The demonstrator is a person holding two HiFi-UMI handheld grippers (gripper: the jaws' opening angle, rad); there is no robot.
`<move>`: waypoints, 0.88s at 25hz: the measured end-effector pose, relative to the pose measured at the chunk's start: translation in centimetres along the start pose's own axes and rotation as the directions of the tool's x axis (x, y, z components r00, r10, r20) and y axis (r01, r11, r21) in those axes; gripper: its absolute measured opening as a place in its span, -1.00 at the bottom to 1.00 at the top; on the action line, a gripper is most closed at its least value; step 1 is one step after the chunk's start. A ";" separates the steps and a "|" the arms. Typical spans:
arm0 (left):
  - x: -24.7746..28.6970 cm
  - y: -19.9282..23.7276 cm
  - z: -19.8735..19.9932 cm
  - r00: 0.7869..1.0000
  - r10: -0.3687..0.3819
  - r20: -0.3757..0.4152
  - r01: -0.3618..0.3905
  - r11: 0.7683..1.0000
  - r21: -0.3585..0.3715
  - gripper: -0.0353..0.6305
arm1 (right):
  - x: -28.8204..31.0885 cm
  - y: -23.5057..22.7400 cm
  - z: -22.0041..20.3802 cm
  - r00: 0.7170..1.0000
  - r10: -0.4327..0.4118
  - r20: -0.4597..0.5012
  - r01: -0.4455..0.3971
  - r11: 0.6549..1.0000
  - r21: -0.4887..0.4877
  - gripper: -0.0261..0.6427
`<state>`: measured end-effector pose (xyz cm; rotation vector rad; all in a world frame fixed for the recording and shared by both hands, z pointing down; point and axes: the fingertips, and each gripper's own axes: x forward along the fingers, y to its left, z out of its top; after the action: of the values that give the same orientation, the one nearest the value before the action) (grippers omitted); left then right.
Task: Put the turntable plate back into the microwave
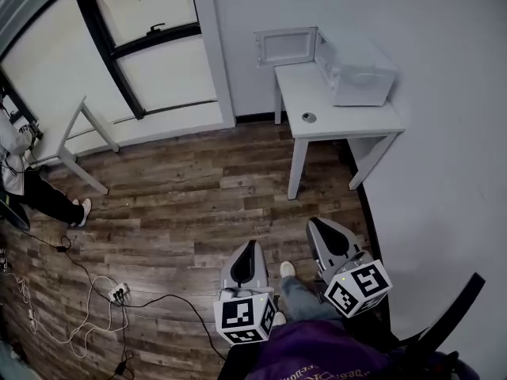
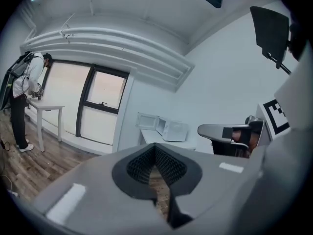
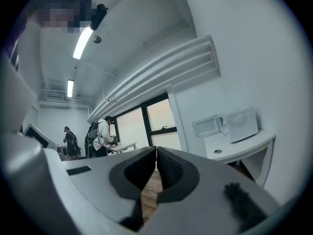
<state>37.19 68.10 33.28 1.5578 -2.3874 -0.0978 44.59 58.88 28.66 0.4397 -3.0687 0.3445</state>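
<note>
Both grippers hang low in front of the person, well apart from the desk [image 1: 348, 123]. The left gripper [image 1: 251, 245] and the right gripper [image 1: 322, 225] each have their jaws pressed together with nothing between them, probably because there is nothing to carry yet. The microwave [image 1: 358, 74] sits at the desk's far right corner with its door [image 1: 285, 46] swung wide, ready for loading. A small round thing [image 1: 309, 118], likely the plate, lies near the desk's left edge, clear of the door.

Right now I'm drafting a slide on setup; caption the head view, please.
Shut, empty left gripper and right gripper face a white table bearing a microwave with its door open.
</note>
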 end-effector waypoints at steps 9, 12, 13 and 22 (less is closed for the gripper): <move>8.6 1.2 3.8 0.999 0.031 0.016 -0.031 0.999 0.033 -0.88 | 7.8 -5.1 2.5 0.998 0.055 -0.014 -0.055 0.998 -0.005 -0.89; 11.3 1.5 4.8 0.999 0.048 0.025 -0.049 0.998 0.033 -0.88 | 10.0 -7.1 3.0 0.997 0.069 -0.018 -0.069 0.998 0.000 -0.89; 12.2 1.5 5.0 0.998 0.052 0.028 -0.053 0.998 0.032 -0.88 | 10.7 -7.9 3.0 0.997 0.072 -0.021 -0.072 0.997 0.007 -0.89; 17.2 3.0 6.4 0.991 0.123 0.054 -0.127 0.990 0.067 -0.87 | 16.7 -11.0 3.4 0.989 0.137 -0.052 -0.136 0.991 0.011 -0.89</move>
<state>26.36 53.13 31.23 1.4464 -2.5463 -0.0270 31.64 43.23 28.59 0.2174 -3.0545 0.3642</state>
